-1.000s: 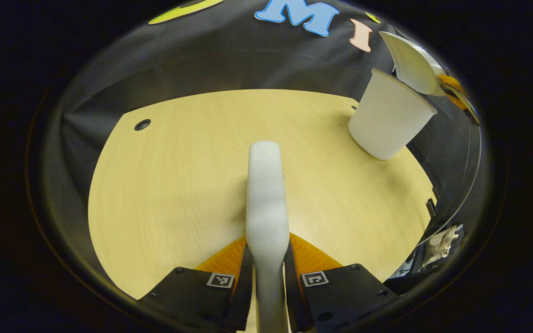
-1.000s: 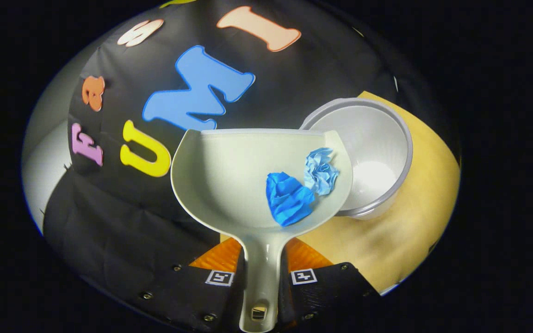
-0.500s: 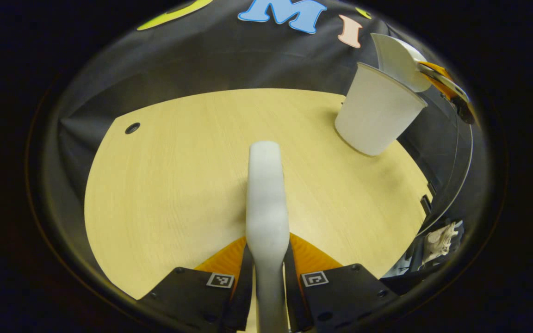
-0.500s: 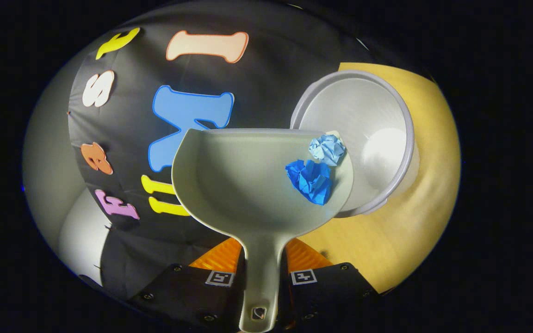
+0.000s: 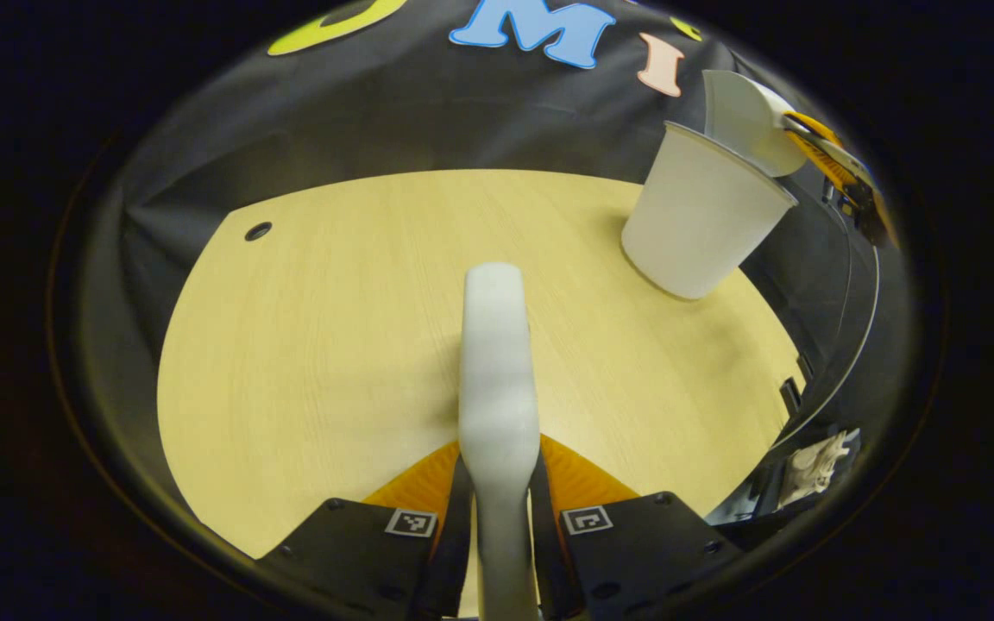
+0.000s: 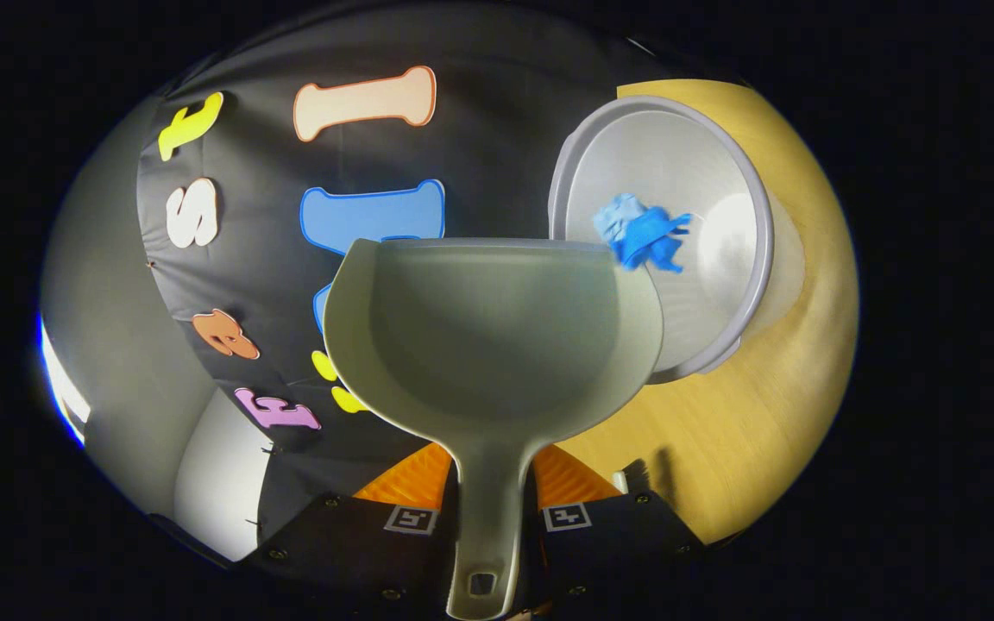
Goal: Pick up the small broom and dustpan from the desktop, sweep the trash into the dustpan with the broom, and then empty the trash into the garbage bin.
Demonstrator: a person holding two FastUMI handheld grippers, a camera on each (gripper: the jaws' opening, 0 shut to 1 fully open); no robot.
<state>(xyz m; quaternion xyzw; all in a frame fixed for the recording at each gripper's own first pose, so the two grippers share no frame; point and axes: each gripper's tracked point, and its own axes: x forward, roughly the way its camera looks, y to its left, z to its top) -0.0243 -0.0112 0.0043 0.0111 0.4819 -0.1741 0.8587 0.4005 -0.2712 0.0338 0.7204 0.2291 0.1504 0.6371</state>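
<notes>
My left gripper is shut on the white broom, whose handle runs forward over the wooden desktop. My right gripper is shut on the handle of the pale dustpan, which is tipped over the white garbage bin. The blue crumpled paper is past the pan's lip, falling into the bin's mouth. In the left gripper view the bin stands at the far right of the desk, with the dustpan tilted above its rim and the right gripper behind it.
A small round hole sits near the desk's far left edge. Black cloth wall closes off the back. Some pale clutter lies beyond the desk's right edge.
The dustpan has tipped further toward the bin and both blue paper wads have slid off its lip into the bin's mouth. The broom and left gripper have stayed nearly still.
</notes>
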